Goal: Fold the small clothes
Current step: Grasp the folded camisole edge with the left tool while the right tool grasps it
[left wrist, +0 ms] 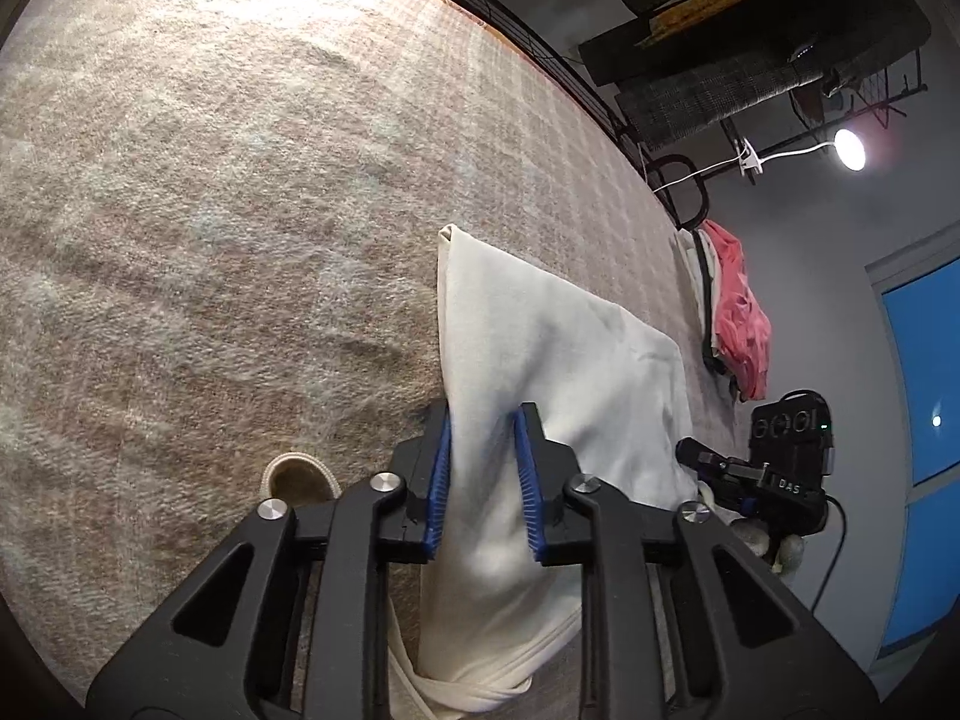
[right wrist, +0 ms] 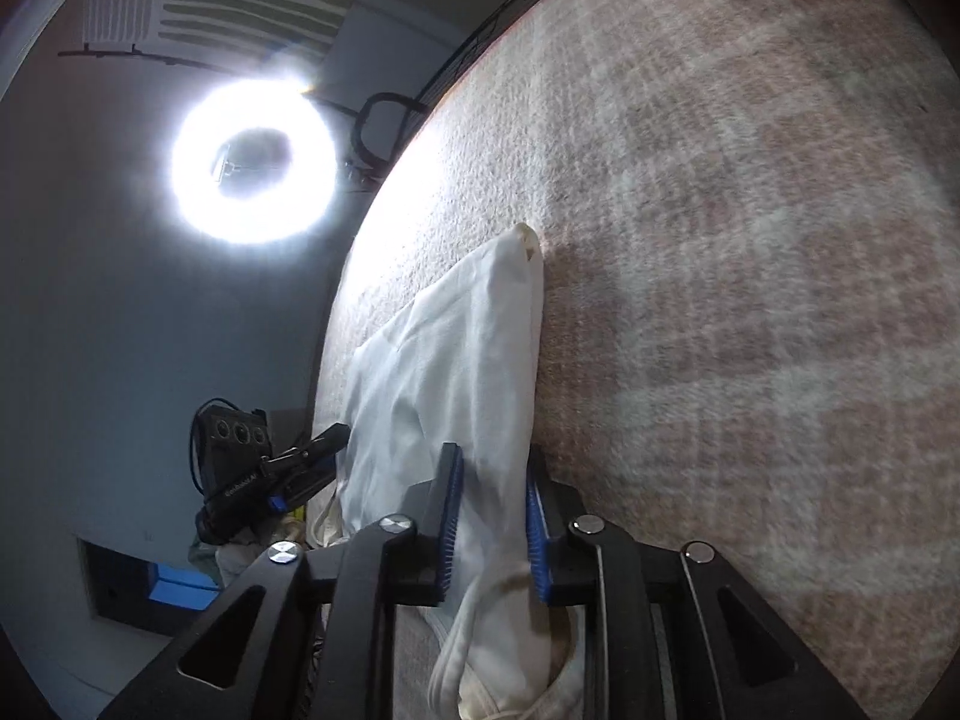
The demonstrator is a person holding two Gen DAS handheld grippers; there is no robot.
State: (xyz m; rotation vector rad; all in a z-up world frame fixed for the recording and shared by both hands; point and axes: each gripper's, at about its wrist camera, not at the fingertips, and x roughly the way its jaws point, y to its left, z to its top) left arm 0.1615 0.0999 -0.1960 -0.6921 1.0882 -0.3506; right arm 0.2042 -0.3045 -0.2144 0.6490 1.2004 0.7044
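Left wrist view: a table (left wrist: 210,180) covered in a brown-and-cream plaid blanket fills most of the frame, its far edge meeting a grey wall. One lamp (left wrist: 849,149) glows at the right, above one heap of clothes (left wrist: 735,312), pink on top, that lies at the table's right edge. One cream garment (left wrist: 540,348) stretches from the near edge toward the middle of the table, with one small ribbed cuff (left wrist: 298,476) lying to its left. The left claw (left wrist: 483,480) grips a fold of the garment between its blue pads (left wrist: 437,492). The right claw (left wrist: 726,477) shows at the garment's right corner, black and boxy; its jaws are hidden there.

Right wrist view: the same plaid table (right wrist: 750,240) curves away to the right, and one ring light (right wrist: 255,165) blazes against the grey wall at the left. The cream garment (right wrist: 444,360) runs along the table's left edge. The right claw (right wrist: 495,516) pinches the garment's near hem between two blue pads (right wrist: 536,546). The left claw (right wrist: 300,456) holds the garment's left edge.
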